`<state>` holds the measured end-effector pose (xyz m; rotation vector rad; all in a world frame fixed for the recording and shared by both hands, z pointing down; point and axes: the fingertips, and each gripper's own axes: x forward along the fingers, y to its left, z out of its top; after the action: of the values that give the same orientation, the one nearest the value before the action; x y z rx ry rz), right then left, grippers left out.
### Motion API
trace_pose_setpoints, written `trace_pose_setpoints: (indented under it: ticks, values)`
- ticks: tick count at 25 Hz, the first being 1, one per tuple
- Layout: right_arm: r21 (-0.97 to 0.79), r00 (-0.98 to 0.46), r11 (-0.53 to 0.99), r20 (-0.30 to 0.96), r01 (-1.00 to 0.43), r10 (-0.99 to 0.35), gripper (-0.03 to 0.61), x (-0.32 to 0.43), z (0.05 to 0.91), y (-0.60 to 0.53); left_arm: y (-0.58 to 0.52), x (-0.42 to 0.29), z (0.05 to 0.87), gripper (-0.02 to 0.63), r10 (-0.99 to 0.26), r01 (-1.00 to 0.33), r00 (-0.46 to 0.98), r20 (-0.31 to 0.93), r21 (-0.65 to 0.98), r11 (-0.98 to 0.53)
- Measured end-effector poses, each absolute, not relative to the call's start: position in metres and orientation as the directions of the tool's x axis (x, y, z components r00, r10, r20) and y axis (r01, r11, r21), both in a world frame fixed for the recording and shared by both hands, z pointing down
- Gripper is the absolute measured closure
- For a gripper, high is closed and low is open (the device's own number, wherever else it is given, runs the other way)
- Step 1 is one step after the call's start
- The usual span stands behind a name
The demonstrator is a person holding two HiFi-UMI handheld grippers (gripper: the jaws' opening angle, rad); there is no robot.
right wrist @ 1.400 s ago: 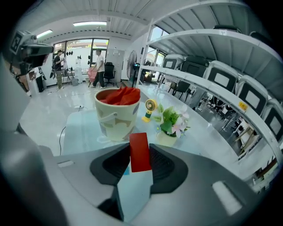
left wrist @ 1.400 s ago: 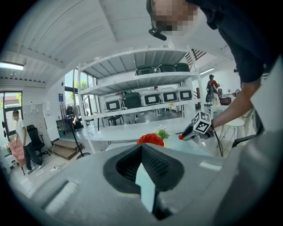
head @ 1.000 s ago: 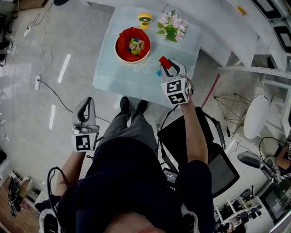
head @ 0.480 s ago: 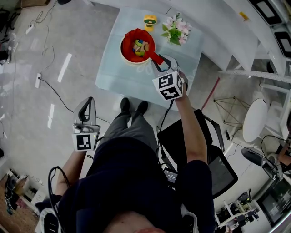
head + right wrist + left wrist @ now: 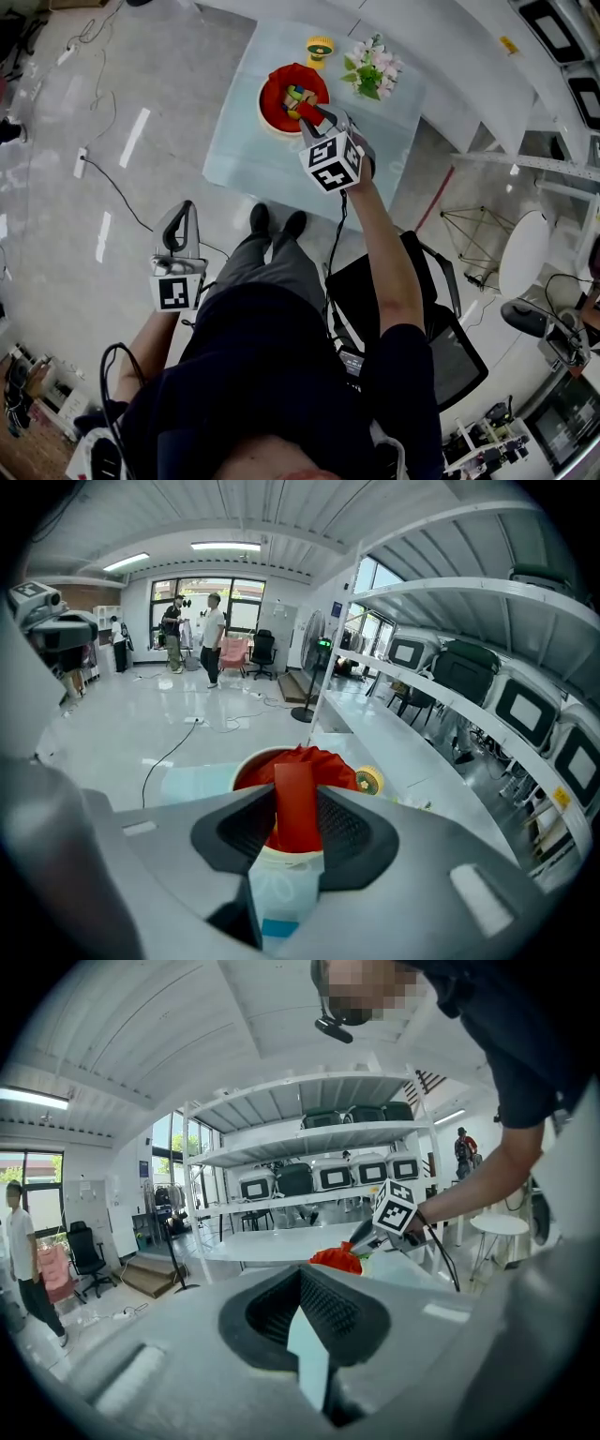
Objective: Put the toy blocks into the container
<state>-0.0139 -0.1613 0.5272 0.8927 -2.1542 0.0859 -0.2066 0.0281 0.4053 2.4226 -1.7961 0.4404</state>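
Observation:
A round container with a red lining [image 5: 281,84] stands on the pale table [image 5: 239,141] and has several coloured blocks inside. My right gripper [image 5: 309,112] is shut on a red block [image 5: 306,111] at the container's near rim. In the right gripper view the red block [image 5: 295,803] stands upright between the jaws, with the container [image 5: 339,772] right behind it. A small blue block [image 5: 278,928] lies on the table below the jaws. My left gripper [image 5: 178,214] hangs low at the left over the floor, far from the table, shut on nothing [image 5: 302,1279].
A yellow toy [image 5: 320,47] and a small pot of flowers [image 5: 373,73] stand behind the container. A black office chair [image 5: 422,319] is at my right. A cable [image 5: 112,183] runs over the floor at the left. People stand far off [image 5: 214,635].
My right gripper has carried the red block leftward and away from me, from the table's right part to the container's rim. The left gripper has barely shifted.

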Motion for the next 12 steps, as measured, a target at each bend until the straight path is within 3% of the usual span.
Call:
trace_pose_setpoints:
  ticks: [12]
  values:
    - [0.230, -0.391, 0.770, 0.755, -0.595, -0.527, 0.443, -0.039, 0.553, -0.183, 0.025, -0.221, 0.403, 0.614, -0.924, -0.950, 0.263, 0.276, -0.091, -0.298]
